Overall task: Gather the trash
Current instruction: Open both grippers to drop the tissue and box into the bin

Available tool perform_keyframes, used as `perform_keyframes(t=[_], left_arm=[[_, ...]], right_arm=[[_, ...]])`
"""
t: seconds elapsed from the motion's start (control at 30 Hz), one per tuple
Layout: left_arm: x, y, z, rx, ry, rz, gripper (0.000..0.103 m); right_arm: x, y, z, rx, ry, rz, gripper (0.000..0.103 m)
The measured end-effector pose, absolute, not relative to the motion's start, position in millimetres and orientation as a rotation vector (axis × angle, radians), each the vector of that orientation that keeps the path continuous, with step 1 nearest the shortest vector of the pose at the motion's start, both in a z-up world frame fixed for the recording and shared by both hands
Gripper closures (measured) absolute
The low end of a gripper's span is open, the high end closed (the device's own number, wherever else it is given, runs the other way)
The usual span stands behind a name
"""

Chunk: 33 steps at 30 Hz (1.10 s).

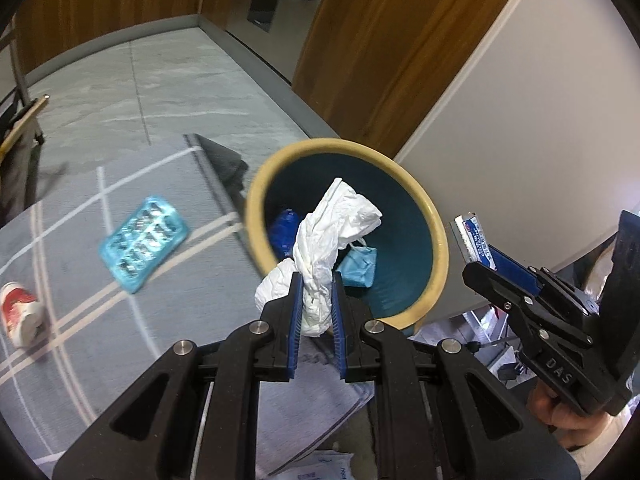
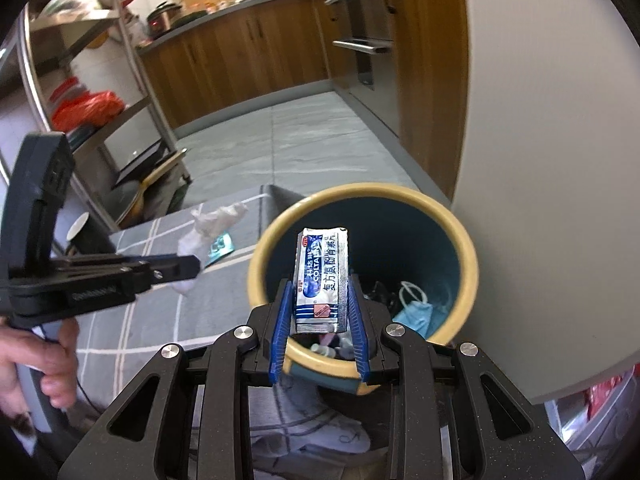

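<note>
The bin (image 1: pixel 434 256) stands on the floor against a white panel (image 1: pixel 540 128), a blue mask (image 1: pixel 358 270) and other scraps inside. The left tongs (image 1: pixel 316 280) pinch a crumpled white tissue (image 1: pixel 332 232) over its near rim — the right tongs (image 2: pixel 320 296) clamp a sachet (image 2: pixel 320 280) above its mouth. On the rug (image 1: pixel 80 320) lie a blister pack (image 1: pixel 144 242) and a red-white cup (image 1: pixel 20 312).
</note>
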State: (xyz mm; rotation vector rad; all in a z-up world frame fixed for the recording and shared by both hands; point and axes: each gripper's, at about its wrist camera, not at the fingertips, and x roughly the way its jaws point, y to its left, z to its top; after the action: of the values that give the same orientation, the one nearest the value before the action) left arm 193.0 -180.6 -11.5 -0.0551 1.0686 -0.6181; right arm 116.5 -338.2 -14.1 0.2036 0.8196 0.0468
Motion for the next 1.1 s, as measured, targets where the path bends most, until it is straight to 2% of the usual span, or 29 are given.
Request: perform_keyframes(t=[0.47, 0.53, 0.57, 0.6, 0.7, 1.1], left_arm=[[223, -241, -49, -0.017, 1.142, -0.631, 0.090], [225, -247, -52, -0.009, 1.147, -0.626, 0.086], [225, -249, -53, -0.004, 1.149, -0.625, 0.080], [225, -251, -54, 0.000, 1.149, -0.624, 0.070], [223, -253, -52, 0.003, 1.133, -0.629, 0.048], [224, -212, -39, -0.038, 1.094, -0.567, 0.033]], right_arm=[[112, -368, -26, 0.271, 0.840, -0.003, 0.074], [113, -370, -27, 0.276, 0.843, -0.011, 0.074], [114, -372, -28, 0.277, 0.845, -0.014, 0.074], [114, -374, -29, 0.280, 0.847, -0.018, 0.074], [114, -374, -31, 0.285, 0.854, -0.031, 0.074], [130, -365, -43, 0.269, 0.895, -0.021, 0.074]])
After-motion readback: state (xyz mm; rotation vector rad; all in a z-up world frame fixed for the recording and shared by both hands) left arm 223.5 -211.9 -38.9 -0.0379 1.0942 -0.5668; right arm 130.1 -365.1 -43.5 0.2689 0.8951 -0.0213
